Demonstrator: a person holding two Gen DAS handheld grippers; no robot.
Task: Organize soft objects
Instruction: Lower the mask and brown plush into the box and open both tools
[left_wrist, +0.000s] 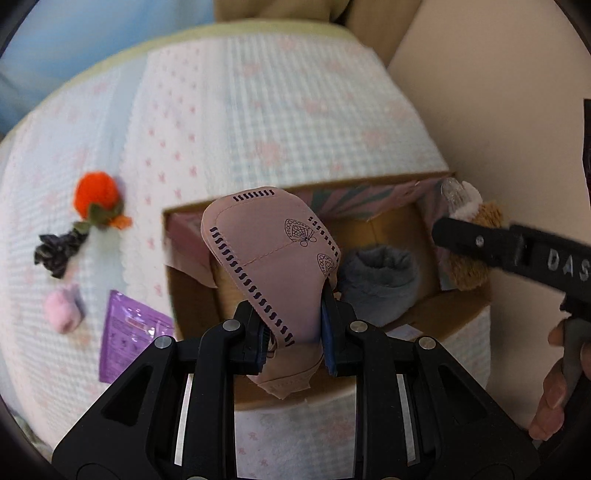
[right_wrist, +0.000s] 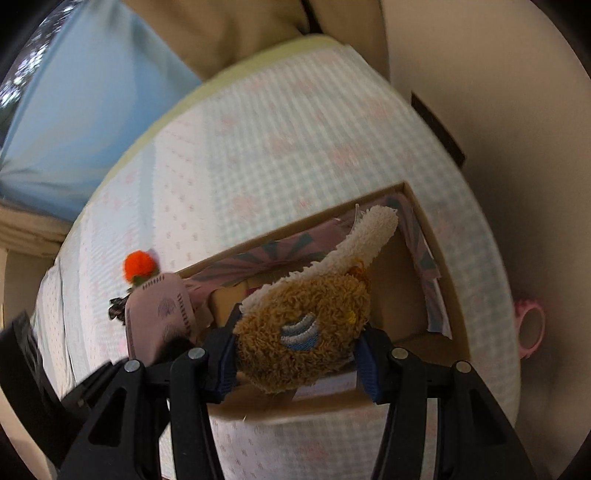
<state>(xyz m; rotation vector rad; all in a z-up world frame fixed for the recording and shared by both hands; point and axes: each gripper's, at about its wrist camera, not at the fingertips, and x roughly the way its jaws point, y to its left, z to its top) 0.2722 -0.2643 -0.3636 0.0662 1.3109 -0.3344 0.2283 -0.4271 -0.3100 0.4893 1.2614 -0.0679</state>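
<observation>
My left gripper (left_wrist: 295, 332) is shut on a pink fabric pouch (left_wrist: 269, 254) with black dashes and butterfly prints, held over the open cardboard box (left_wrist: 454, 321). The pouch also shows in the right wrist view (right_wrist: 159, 317). My right gripper (right_wrist: 299, 354) is shut on a brown and cream plush toy (right_wrist: 306, 339) over the box (right_wrist: 443, 258); it shows at the box's right edge in the left wrist view (left_wrist: 472, 254). A grey fleece roll (left_wrist: 376, 280) lies in the box.
On the checked bedcover (left_wrist: 258, 110) left of the box lie an orange pom-pom flower (left_wrist: 98, 201), a dark scrunchie (left_wrist: 59, 251), a small pink soft item (left_wrist: 62, 310) and a purple packet (left_wrist: 129, 339). A beige wall is on the right. A pink ring (right_wrist: 532, 328) lies beside the bed.
</observation>
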